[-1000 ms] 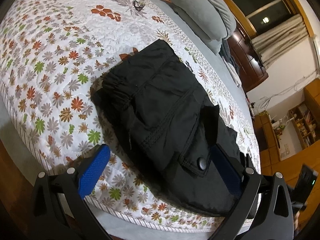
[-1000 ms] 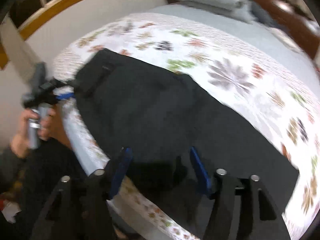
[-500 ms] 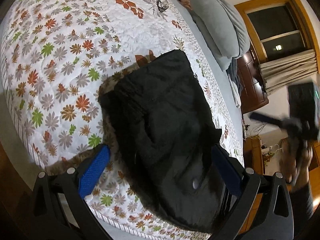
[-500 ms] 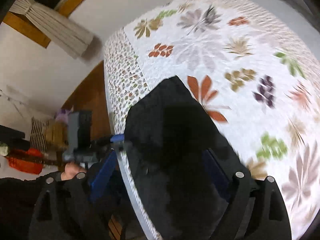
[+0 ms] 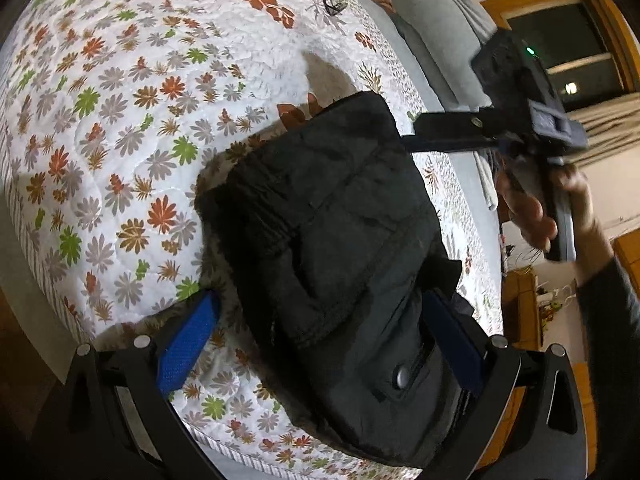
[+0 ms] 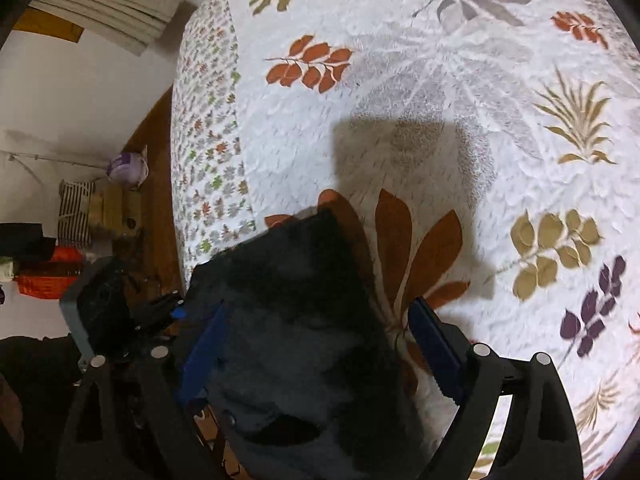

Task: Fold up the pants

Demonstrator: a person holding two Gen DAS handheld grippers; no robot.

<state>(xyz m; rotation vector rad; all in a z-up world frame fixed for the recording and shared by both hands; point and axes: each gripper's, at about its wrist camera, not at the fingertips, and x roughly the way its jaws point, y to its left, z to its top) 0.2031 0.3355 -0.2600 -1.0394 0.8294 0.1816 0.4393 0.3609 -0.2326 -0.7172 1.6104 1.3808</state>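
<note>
Pants (image 5: 332,240) — folded, between both wide claws.

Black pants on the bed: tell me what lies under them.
The folded black pants rest on the floral quilt, which shows all around them and runs beneath. Anything else under the fabric is covered and cannot be seen.
</note>
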